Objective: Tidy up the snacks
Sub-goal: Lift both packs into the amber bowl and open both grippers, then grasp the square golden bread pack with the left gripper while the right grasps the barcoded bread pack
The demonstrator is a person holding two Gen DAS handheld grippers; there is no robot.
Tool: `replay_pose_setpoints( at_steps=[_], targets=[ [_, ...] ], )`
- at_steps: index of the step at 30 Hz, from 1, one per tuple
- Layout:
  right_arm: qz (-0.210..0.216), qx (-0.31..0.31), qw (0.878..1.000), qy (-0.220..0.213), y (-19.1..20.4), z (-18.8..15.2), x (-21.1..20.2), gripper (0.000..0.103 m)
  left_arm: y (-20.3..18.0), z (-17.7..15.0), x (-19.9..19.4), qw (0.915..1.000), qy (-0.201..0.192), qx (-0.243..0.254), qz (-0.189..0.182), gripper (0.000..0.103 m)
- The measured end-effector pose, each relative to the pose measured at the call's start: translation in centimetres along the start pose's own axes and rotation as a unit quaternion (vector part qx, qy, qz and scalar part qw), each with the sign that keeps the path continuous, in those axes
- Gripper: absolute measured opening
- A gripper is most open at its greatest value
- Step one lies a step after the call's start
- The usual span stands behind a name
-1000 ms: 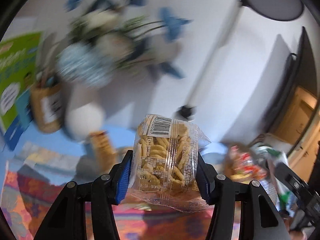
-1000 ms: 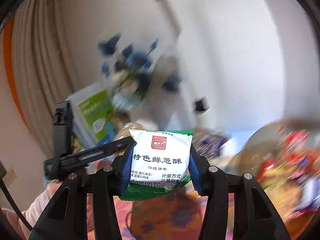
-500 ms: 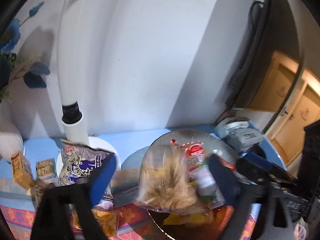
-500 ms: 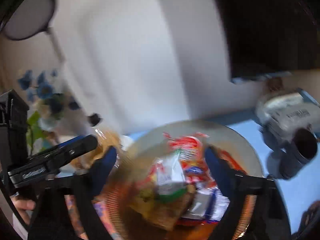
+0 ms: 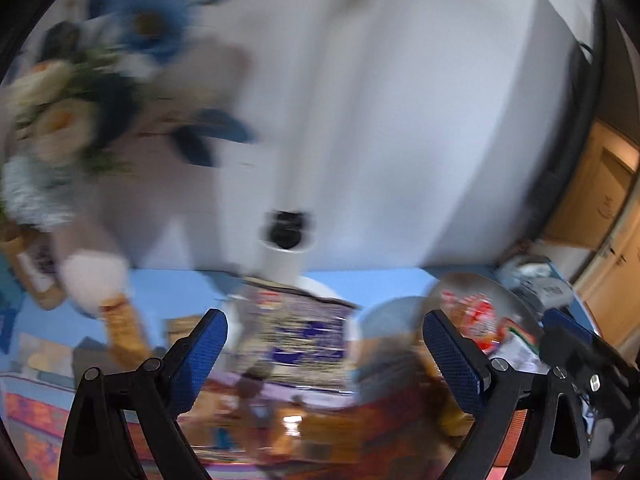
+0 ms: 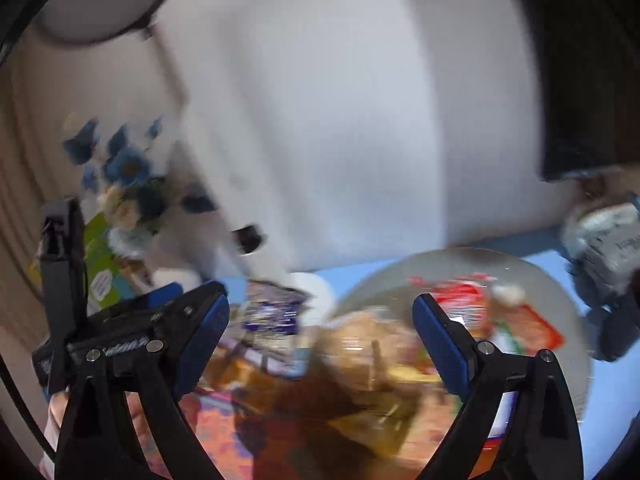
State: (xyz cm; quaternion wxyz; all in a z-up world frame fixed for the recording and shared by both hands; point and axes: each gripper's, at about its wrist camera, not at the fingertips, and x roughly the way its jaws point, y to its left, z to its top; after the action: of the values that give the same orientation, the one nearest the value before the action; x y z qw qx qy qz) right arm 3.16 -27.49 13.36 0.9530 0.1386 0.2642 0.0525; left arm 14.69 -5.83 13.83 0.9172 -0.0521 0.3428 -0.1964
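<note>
Snacks (image 6: pixel 472 320) lie heaped in the round bowl (image 6: pixel 560 280) at lower right of the frame, on the blue bench (image 5: pixel 180 292). Left tool (image 5: pixel 324 354) and right tool (image 6: pixel 320 344) both gape apart, holding nothing. A purple bag (image 5: pixel 304 340) sits blurred at lower centre.

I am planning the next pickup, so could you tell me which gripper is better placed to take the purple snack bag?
Probably the left gripper: its open jaws already frame the purple snack bag. The right gripper, also open, faces the bowl instead.

place: home living room | cues: flower vase (image 5: pixel 92 280), wooden door (image 5: pixel 592 200), patterned tablecloth (image 5: pixel 32 420)
</note>
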Motion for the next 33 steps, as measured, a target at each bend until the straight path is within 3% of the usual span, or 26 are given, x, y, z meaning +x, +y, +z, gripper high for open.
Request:
replay_pose_setpoints(
  at_steps=[6,13,17,22,26,28,30,33],
  targets=[
    [0.042,-0.044,0.998,0.029,6.6,-1.8,3.6,0.094,7.5,0.0,-2.0,0.9978,-0.014,-0.032,0.056,0.097],
    [0.074,-0.043,0.994,0.075,10.3,-5.8,8.1,0.094,14.8,-1.3,-1.4,0.9926,-0.002,-0.08,0.091,0.097],
    [0.054,-0.071,0.992,0.09,11.9,-7.6,10.1,0.094,16.6,-2.4,0.6,0.9907,0.015,-0.096,0.095,0.097],
    [0.053,-0.027,0.993,0.105,10.1,-10.4,11.0,0.094,17.7,-3.8,3.7,0.9884,0.039,-0.116,0.091,0.097],
    [0.014,0.001,0.998,0.061,8.3,-11.6,10.2,0.094,18.2,-4.4,6.3,0.987,0.056,-0.124,0.084,0.097],
    [0.004,0.009,0.999,0.039,7.6,-11.8,9.8,0.094,18.5,-4.7,7.7,0.9854,0.073,-0.117,0.1,0.099],
    [0.008,0.018,0.999,0.032,6.9,-12.2,9.8,0.094,19.3,-5.3,7.9,0.9841,0.082,-0.123,0.098,0.099],
    [0.015,0.047,0.997,0.059,5.7,-12.4,10.6,0.094,21.7,-6.2,6.2,0.98,0.074,-0.158,0.096,0.101]
  ],
)
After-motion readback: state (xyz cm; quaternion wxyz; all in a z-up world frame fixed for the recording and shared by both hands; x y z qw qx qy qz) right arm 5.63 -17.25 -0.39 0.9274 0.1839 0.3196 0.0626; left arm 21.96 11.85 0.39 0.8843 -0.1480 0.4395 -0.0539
